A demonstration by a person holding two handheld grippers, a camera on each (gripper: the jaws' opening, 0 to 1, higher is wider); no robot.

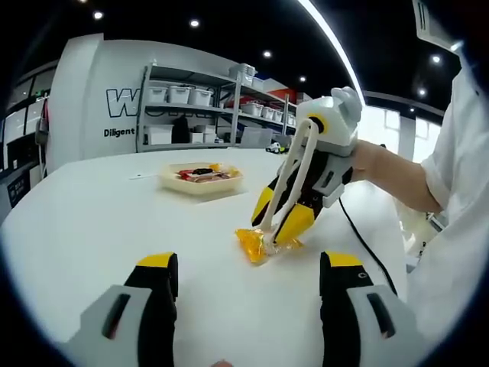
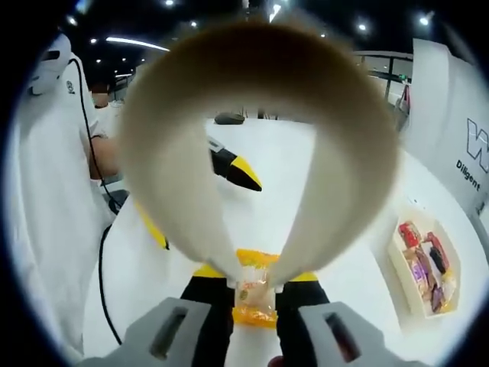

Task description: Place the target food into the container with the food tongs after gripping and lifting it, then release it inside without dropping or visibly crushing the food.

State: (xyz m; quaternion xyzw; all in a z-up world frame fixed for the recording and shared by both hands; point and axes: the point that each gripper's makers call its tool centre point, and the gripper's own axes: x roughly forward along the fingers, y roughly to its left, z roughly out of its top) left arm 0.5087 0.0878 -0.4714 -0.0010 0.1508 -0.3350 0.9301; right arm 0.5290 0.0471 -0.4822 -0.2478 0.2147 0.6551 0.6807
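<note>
In the right gripper view we can't read the packet's print; the looped tongs (image 2: 260,153) blur and cover much of the table (image 2: 344,260). The snack packet (image 1: 263,243) lies mid-table, well clear of every edge, with bare surface all round. The container (image 1: 200,178) sits nearer the far edge, already holding wrapped snacks. The right gripper (image 1: 281,222) squeezes the tongs, their tips pinching the packet. The left gripper (image 1: 248,275) has its jaws spread, holding nothing.
</note>
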